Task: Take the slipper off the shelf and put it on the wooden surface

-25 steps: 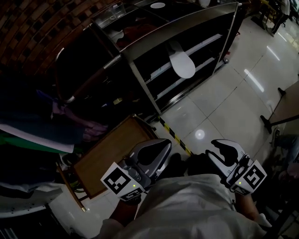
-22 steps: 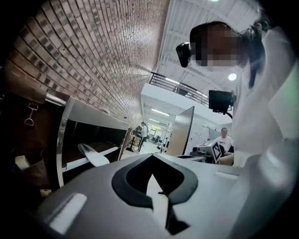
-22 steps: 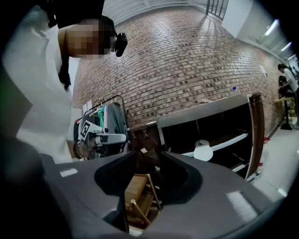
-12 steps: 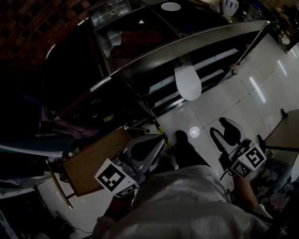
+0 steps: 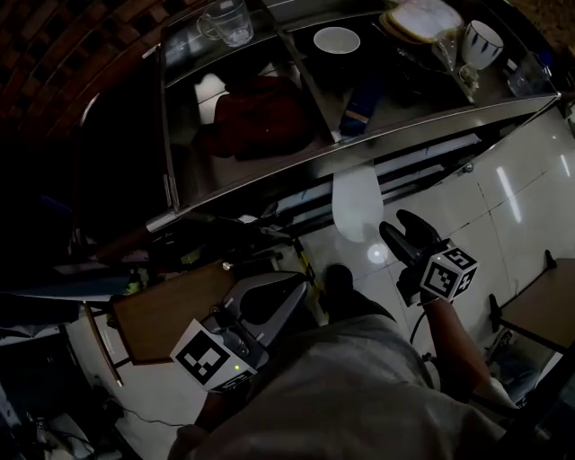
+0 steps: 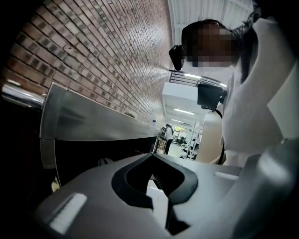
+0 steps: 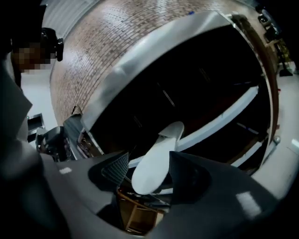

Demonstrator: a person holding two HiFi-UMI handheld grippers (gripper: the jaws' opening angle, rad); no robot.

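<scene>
A white slipper [image 5: 357, 205] pokes toe-first out of the lower level of the steel shelf [image 5: 269, 171], over the tiled floor. My right gripper [image 5: 395, 226] is raised just right of the toe and does not touch it. In the right gripper view the slipper [image 7: 156, 158] lines up in the gap of that gripper [image 7: 149, 161], further ahead. Its jaws are opening and the pads press on nothing. My left gripper [image 5: 301, 280] hangs low by my body, shut and empty, next to the wooden surface [image 5: 166, 310]. In its own view the left gripper [image 6: 152, 156] has its tips together.
On the shelf top stand a glass mug [image 5: 225, 20], a white bowl [image 5: 336, 39], a patterned cup [image 5: 481, 43] and bagged bread [image 5: 420, 20]; a dark red cloth [image 5: 260, 117] lies one level down. Yellow-black tape [image 5: 304, 260] marks the floor by my shoe [image 5: 337, 278].
My right gripper has lifted up and forward toward the slipper's toe, and its jaws have spread. The head view has tilted up, showing the shelf top. The left gripper has barely moved.
</scene>
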